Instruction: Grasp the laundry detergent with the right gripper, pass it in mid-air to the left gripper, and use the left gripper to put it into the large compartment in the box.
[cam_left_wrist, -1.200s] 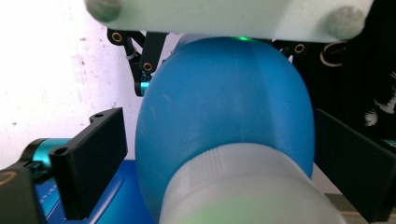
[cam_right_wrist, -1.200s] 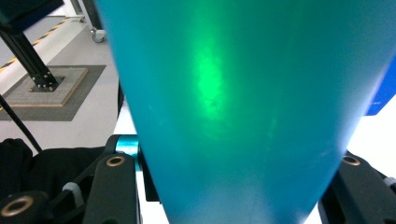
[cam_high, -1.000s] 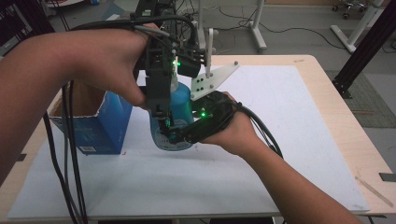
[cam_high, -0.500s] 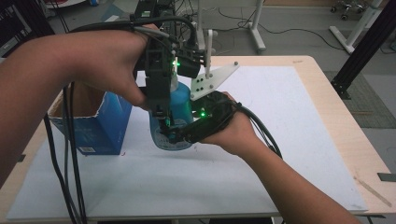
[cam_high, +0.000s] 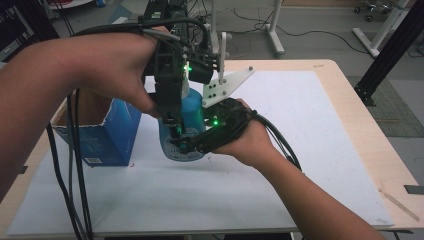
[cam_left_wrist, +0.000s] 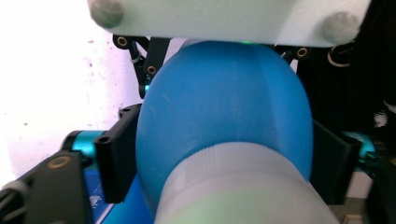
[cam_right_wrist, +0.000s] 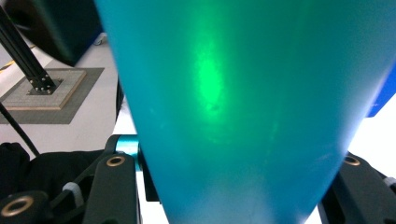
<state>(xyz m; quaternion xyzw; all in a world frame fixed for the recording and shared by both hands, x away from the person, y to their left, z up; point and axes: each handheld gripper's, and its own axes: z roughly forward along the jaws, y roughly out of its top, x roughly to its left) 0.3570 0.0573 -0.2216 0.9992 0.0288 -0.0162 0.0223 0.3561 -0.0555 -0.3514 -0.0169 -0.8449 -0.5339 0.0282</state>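
The blue bottle stands on the white sheet toward the left half of the table, just right of the open blue box near the left edge; most of the bottle is hidden in the high view by hands and tongs, and its base and label are hard to make out; in the right gripper view its body is cut off on every side, washed in green light. The left tongs come down from above; their view shows the grey cap and blue shoulder wedged between both black jaws, so they are clenched on the bottle. The right tongs reach in from the right, low on the bottle, jaws pressed against its sides, grasping it too.
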